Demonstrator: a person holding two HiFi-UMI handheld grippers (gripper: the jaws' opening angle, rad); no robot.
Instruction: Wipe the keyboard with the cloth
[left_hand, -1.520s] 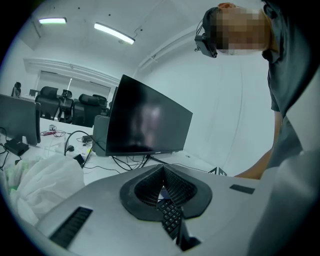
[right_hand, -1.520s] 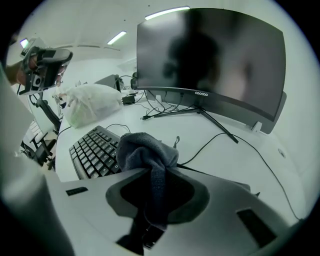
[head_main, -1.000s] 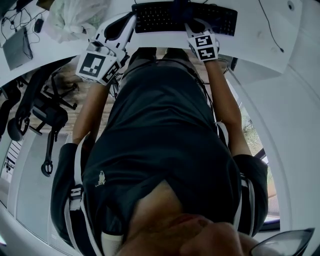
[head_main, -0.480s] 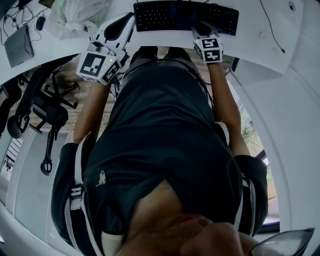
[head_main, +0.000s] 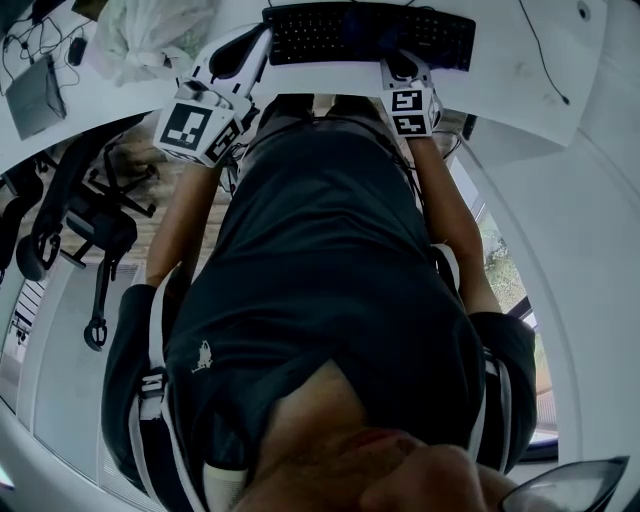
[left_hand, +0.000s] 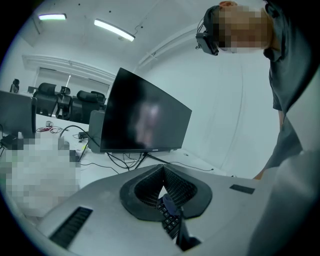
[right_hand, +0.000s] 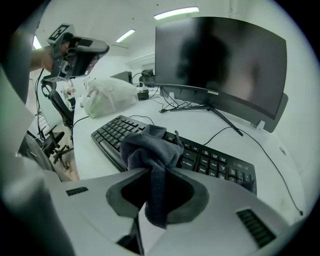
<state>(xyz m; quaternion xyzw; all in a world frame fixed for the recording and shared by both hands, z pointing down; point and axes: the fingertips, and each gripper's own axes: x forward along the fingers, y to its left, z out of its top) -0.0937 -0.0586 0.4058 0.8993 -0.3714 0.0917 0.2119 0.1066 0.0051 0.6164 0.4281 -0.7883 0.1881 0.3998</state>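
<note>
A black keyboard (head_main: 340, 32) lies on the white desk (head_main: 520, 80) straight ahead of me. My right gripper (head_main: 403, 62) is shut on a bunched dark grey cloth (right_hand: 149, 150), which hangs between its jaws and rests over the keys near the keyboard's (right_hand: 112, 131) middle. My left gripper (head_main: 240, 55) is held up off the desk at the keyboard's left end, with nothing in it. In the left gripper view its pads meet, the left gripper (left_hand: 162, 190) is shut, and a sliver of keyboard (left_hand: 170, 220) shows below them.
A dark curved monitor (right_hand: 220, 60) stands behind the keyboard, with cables (right_hand: 230, 127) trailing over the desk. A white plastic bag (head_main: 150, 35) and a grey box (head_main: 35, 95) lie at the left. An office chair (head_main: 80, 230) stands below the desk's left edge.
My right gripper has slid the cloth slightly right over the keys and then back left. The left gripper has barely moved.
</note>
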